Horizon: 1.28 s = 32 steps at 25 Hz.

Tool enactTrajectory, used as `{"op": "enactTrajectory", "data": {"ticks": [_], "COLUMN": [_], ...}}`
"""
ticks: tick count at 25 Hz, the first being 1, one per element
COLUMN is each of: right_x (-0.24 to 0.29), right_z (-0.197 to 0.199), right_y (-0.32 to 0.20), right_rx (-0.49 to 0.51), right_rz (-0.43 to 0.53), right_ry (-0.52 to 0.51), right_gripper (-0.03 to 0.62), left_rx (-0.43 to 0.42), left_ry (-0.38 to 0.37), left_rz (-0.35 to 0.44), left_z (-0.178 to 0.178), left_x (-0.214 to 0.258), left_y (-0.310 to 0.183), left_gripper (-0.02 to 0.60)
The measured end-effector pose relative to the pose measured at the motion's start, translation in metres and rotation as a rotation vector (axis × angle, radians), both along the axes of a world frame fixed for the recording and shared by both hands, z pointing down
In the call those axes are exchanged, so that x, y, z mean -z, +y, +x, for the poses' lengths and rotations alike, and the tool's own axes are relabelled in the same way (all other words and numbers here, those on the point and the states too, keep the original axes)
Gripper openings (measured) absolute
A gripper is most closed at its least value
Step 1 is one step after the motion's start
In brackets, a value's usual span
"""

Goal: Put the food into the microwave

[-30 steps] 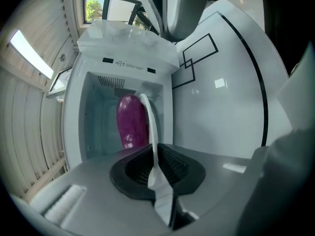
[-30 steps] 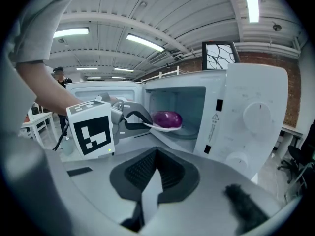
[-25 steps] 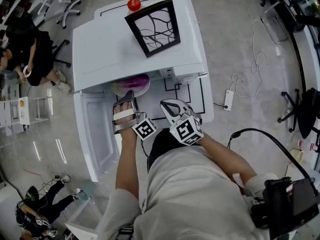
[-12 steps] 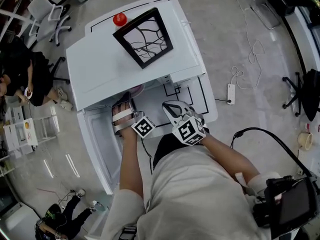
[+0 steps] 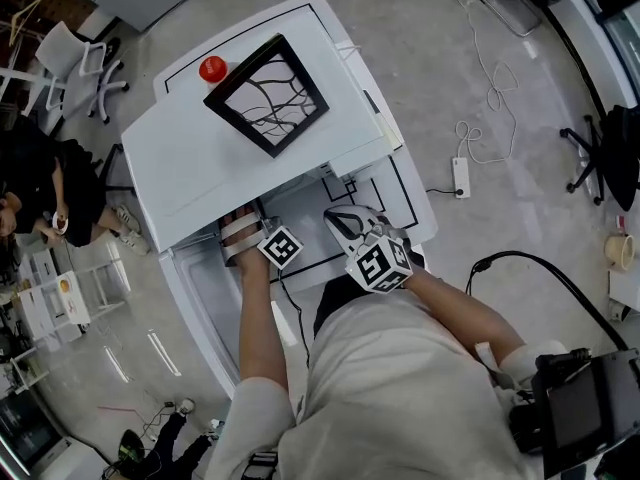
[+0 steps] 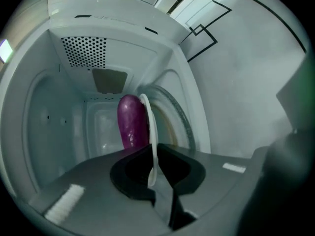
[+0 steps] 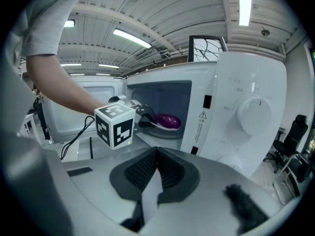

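Note:
A purple eggplant (image 6: 132, 122) lies on a white plate (image 6: 151, 136) that my left gripper (image 6: 152, 173) is shut on by the rim, held inside the cavity of the white microwave (image 5: 250, 138). The right gripper view shows the eggplant (image 7: 168, 121) and left gripper (image 7: 142, 114) just past the doorway. From the head view, the left gripper (image 5: 240, 233) reaches under the microwave's top and the plate is hidden. My right gripper (image 5: 345, 218) hovers in front of the microwave, shut on nothing (image 7: 153, 166).
The microwave door (image 5: 200, 298) hangs open to the left. A framed picture (image 5: 266, 95) and a red object (image 5: 212, 68) sit on top of the microwave. Its control knob (image 7: 253, 113) is at right. A power strip (image 5: 460, 176) lies on the floor.
My left gripper has pushed forward into the microwave with the plate, so plate and eggplant have slipped out of the head view. The right gripper has hardly moved.

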State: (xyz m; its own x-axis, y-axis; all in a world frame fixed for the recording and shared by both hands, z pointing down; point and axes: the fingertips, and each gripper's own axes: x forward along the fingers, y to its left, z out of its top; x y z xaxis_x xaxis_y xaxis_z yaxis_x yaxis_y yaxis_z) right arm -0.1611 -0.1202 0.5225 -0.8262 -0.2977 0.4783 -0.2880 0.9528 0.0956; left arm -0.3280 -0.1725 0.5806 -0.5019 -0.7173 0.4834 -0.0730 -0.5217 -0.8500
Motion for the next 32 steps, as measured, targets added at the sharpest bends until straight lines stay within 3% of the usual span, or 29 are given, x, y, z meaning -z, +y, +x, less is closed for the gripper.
{"op": "enactTrajectory", "data": {"ticks": [10, 13, 15, 24, 29, 32], "right_x": [0.004, 0.004, 0.005, 0.008, 0.009, 0.011], "right_z": [-0.001, -0.003, -0.005, -0.005, -0.003, -0.002], "right_y": [-0.001, 0.000, 0.001, 0.006, 0.009, 0.011], "right_rx": [0.009, 0.015, 0.026, 0.057, 0.069, 0.075], "right_rz": [-0.004, -0.016, -0.019, -0.037, -0.056, -0.060], "right_ry": [0.007, 0.004, 0.002, 0.004, 0.000, -0.004], "right_gripper": [0.011, 0.011, 0.011, 0.011, 0.011, 0.011], "left_rx": [-0.035, -0.037, -0.034, -0.045, 0.041, 0.064], "left_ry": [-0.001, 0.117, 0.154, 0.405, 0.635, 0.685], "left_rz": [-0.070, -0.126, -0.152, -0.189, -0.212, -0.216], "left_z": [-0.008, -0.004, -0.004, 0.013, 0.019, 0.018], "left_x": [0.000, -0.009, -0.011, -0.008, -0.009, -0.007], "left_y": [-0.012, -0.012, -0.011, -0.002, 0.000, 0.000], "left_gripper": [0.035, 0.035, 0.040, 0.097, 0.111, 0.134]}}
